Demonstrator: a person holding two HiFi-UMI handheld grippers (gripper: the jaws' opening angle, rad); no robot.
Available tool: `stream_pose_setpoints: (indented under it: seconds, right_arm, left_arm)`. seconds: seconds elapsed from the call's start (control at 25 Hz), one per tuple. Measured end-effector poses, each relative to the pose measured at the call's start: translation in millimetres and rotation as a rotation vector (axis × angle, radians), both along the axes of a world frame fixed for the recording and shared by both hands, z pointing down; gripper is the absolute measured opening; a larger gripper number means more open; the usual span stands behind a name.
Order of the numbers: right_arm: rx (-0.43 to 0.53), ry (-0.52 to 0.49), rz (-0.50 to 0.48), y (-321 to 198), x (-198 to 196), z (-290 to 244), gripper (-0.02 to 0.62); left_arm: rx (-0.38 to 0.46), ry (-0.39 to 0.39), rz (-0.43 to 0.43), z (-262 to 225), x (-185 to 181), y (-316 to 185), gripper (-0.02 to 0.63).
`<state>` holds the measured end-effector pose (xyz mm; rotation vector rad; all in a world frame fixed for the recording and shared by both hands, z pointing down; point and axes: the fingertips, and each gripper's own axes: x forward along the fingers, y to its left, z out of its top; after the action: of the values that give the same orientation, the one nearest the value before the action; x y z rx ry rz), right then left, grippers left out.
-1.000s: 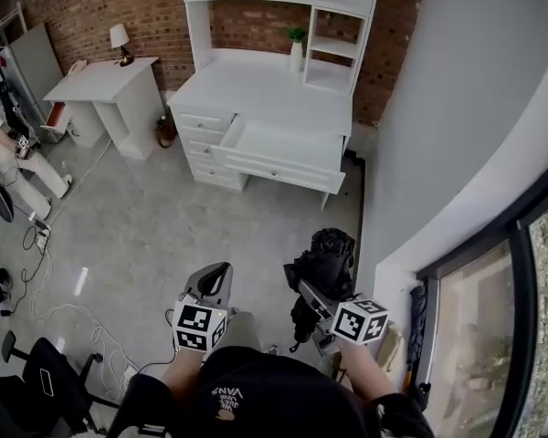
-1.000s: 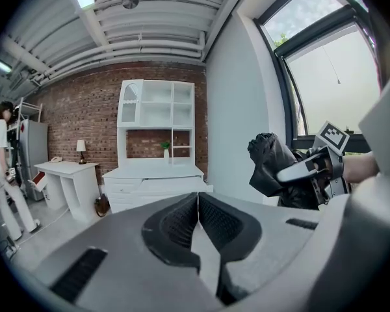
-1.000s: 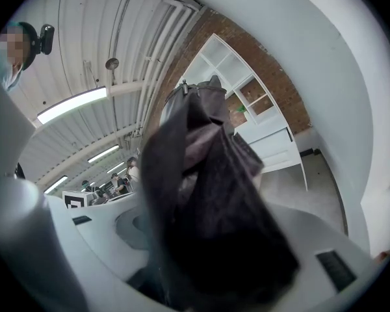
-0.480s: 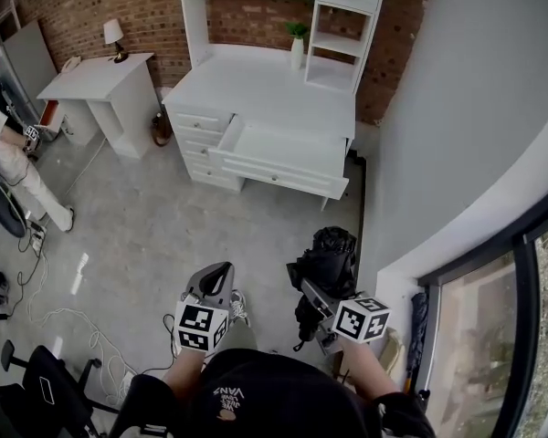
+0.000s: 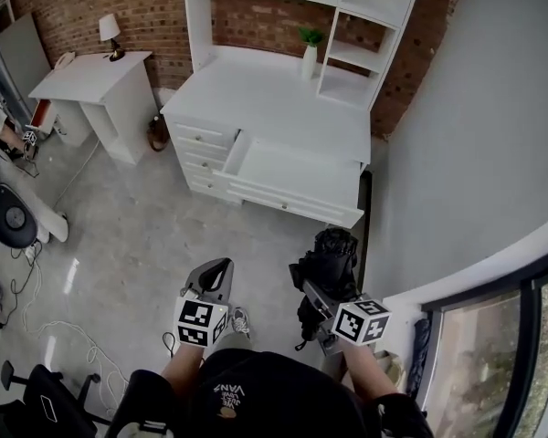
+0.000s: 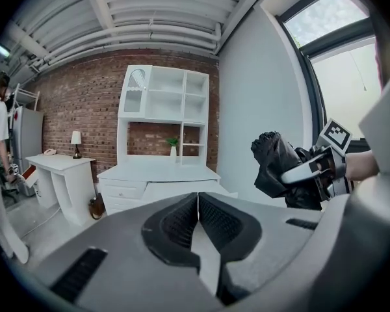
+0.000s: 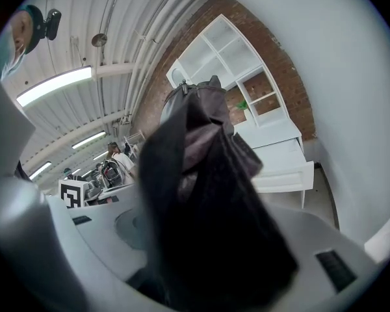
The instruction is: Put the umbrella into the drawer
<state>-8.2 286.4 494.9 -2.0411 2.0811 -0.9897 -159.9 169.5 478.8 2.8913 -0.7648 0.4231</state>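
Folded black umbrella is clamped in the right claw, which is closed on the bundle with the jaws held fairly wide by it. In the right gripper view the fabric fills the gap between the jaws. Its long axis runs roughly 12 to 6 in the head view, top end pointing ahead. The open drawer lies at about 11 to 12 o'clock from that claw, well apart, with bare floor between them, and its long side runs about 10 to 4, across the umbrella's axis. The left claw is empty with its pads pressed together, level with the right claw and no nearer the drawer. Compared with a second ago, the white unit and its tabletop sit lower and larger in the head view, so the drawer is closer. Both claws keep the same pose and grip.
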Motion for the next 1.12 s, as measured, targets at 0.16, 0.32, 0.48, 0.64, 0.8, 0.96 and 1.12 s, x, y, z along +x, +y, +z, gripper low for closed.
stream_pose_setpoints:
  seconds: [0.16,0.32,0.48,0.64,0.8,0.96,1.12]
  right_arm:
    - [-0.006,0.012,0.008,-55,9,-3,0.242]
    - [-0.004,0.013,0.011,-106,14,-3,0.242]
    - [-0.001,0.026,0.016,-148,21,-4,0.242]
    - [-0.001,0.031,0.023,-181,30,-2,0.242]
    - [-0.006,0.037,0.011,-205,39,-2,0.242]
    - [-0.01,0.053,-0.02,-228,56,-2,0.242]
    - [-0.02,0.082,-0.071,-258,80,3,0.242]
  left_arm:
    - [0.004,0.001,0.005,-5,7,-57,0.011]
    - [0.002,-0.002,0.004,-5,11,-109,0.011]
    - [0.006,-0.004,0.011,-6,15,-151,0.011]
    - [0.01,-0.007,0.018,-5,20,-182,0.011]
    - [0.007,-0.004,0.006,-4,25,-202,0.011]
    - [-0.006,-0.01,-0.022,1,33,-213,0.011]
    - [-0.011,-0.012,-0.083,6,41,-233,0.011]
